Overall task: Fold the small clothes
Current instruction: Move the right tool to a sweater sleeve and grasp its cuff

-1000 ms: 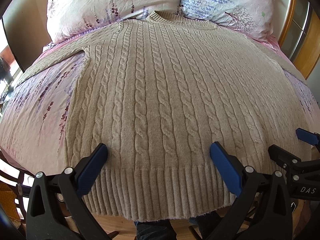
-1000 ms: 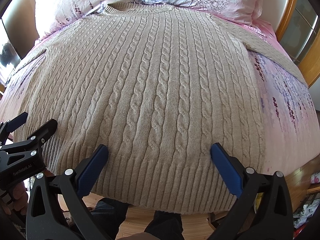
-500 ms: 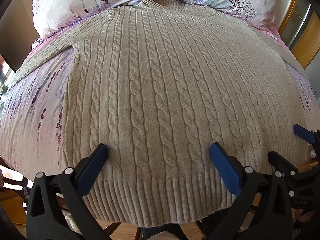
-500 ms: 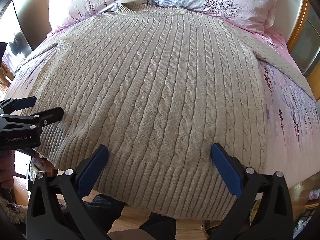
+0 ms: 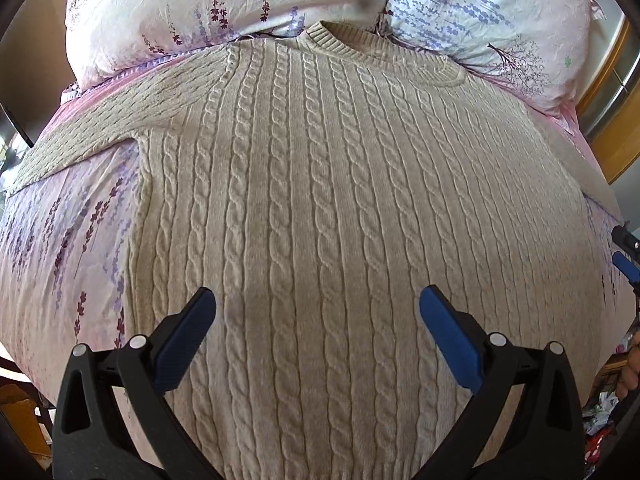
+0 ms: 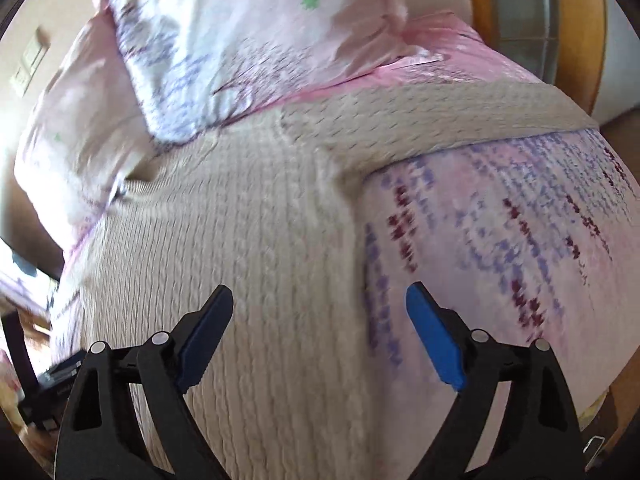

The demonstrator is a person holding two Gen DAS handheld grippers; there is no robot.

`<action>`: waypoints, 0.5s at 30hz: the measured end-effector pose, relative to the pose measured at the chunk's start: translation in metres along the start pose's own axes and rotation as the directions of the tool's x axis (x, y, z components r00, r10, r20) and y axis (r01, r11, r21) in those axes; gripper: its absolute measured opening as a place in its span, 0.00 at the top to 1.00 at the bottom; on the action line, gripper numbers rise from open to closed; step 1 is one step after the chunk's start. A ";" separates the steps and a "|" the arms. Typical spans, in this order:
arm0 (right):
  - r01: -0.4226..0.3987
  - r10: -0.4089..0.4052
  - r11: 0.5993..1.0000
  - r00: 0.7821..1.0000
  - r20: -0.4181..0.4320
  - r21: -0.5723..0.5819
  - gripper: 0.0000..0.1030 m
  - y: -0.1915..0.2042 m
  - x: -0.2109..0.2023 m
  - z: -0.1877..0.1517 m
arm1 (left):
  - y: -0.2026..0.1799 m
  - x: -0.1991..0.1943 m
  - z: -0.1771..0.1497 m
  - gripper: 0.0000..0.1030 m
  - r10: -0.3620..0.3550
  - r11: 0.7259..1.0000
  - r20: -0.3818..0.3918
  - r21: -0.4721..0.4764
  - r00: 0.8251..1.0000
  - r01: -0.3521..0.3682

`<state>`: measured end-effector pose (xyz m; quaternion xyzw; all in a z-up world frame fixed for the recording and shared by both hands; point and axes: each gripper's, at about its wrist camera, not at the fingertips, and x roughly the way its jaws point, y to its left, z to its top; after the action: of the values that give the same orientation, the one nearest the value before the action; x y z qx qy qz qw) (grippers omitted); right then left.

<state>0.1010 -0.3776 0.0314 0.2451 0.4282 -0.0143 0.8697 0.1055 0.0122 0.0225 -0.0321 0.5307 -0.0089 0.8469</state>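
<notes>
A beige cable-knit sweater (image 5: 320, 208) lies flat, face up, on the bed, collar toward the pillows and sleeves spread out to both sides. My left gripper (image 5: 318, 316) is open and empty, above the sweater's lower middle. My right gripper (image 6: 320, 316) is open and empty, above the sweater's right side edge (image 6: 248, 264), below the armpit; its right sleeve (image 6: 460, 120) stretches away to the right. The right wrist view is blurred. The right gripper also shows at the right edge of the left wrist view (image 5: 624, 256).
The bed has a pink floral sheet (image 5: 60, 248), also seen in the right wrist view (image 6: 520, 240). Two floral pillows (image 5: 192, 12) (image 5: 492, 20) lie at the head. A wooden frame (image 5: 616, 120) stands at the right. The floor with clutter (image 5: 600, 420) lies below right.
Both grippers have moved forward from the hem over the sweater. The right gripper has swung to the right, over the sweater's right side edge. Both stay open.
</notes>
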 end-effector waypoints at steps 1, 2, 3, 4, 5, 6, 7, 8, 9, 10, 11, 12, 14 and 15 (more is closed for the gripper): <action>-0.010 0.010 0.999 1.000 0.009 0.049 0.18 -0.011 0.002 0.011 | -0.001 0.002 0.004 0.02 -0.006 1.000 0.001 -0.005 1.000 0.006; -0.018 0.016 0.994 1.000 0.018 0.110 0.20 -0.025 0.004 0.023 | -0.002 0.004 0.009 0.02 -0.011 1.000 0.005 -0.011 1.000 0.011; -0.031 0.027 0.984 0.999 0.025 0.173 0.23 -0.038 0.007 0.032 | -0.003 0.005 0.012 0.02 -0.012 1.000 0.008 -0.018 1.000 0.012; -0.046 0.040 0.971 0.999 0.034 0.234 0.26 -0.051 0.010 0.040 | -0.004 0.007 0.016 0.02 -0.019 1.000 0.014 -0.024 1.000 0.019; -0.060 0.049 0.956 0.998 0.044 0.289 0.28 -0.063 0.012 0.048 | -0.006 0.007 0.020 0.02 -0.025 0.999 0.019 -0.029 1.000 0.026; -0.072 0.057 0.941 0.997 0.054 0.332 0.30 -0.073 0.016 0.055 | -0.007 0.009 0.023 0.02 -0.029 0.999 0.021 -0.032 0.999 0.030; -0.079 0.059 0.922 0.996 0.064 0.379 0.31 -0.084 0.019 0.061 | -0.009 0.010 0.025 0.02 -0.034 0.999 0.021 -0.033 0.999 0.035; -0.082 0.058 0.904 0.996 0.069 0.420 0.32 -0.094 0.023 0.065 | -0.011 0.012 0.028 0.02 -0.047 0.998 0.019 -0.034 0.999 0.048; -0.087 0.059 0.883 0.996 0.074 0.461 0.35 -0.104 0.026 0.069 | -0.012 0.013 0.030 0.02 -0.064 0.997 0.013 -0.038 0.998 0.064; -0.090 0.060 0.858 0.995 0.076 0.505 0.35 -0.114 0.030 0.072 | -0.013 0.016 0.031 0.02 -0.080 0.996 0.004 -0.043 0.997 0.080; -0.098 0.063 0.835 0.995 0.083 0.541 0.36 -0.123 0.034 0.073 | -0.014 0.018 0.033 0.02 -0.092 0.995 -0.003 -0.049 0.996 0.092; -0.103 0.064 0.817 0.994 0.089 0.568 0.37 -0.130 0.036 0.075 | -0.015 0.020 0.034 0.02 -0.098 0.994 -0.009 -0.052 0.995 0.098; -0.121 0.066 0.789 0.991 0.113 0.602 0.40 -0.140 0.038 0.078 | -0.016 0.022 0.036 0.02 -0.100 0.994 -0.010 -0.055 0.995 0.099; -0.124 0.063 0.782 0.991 0.121 0.610 0.41 -0.143 0.039 0.081 | -0.016 0.022 0.037 0.02 -0.102 0.993 -0.009 -0.056 0.995 0.101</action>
<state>0.1513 -0.5318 -0.0156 0.5353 0.3462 -0.1213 0.7608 0.1486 -0.0036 0.0194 -0.0826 0.5334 -0.0375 0.8410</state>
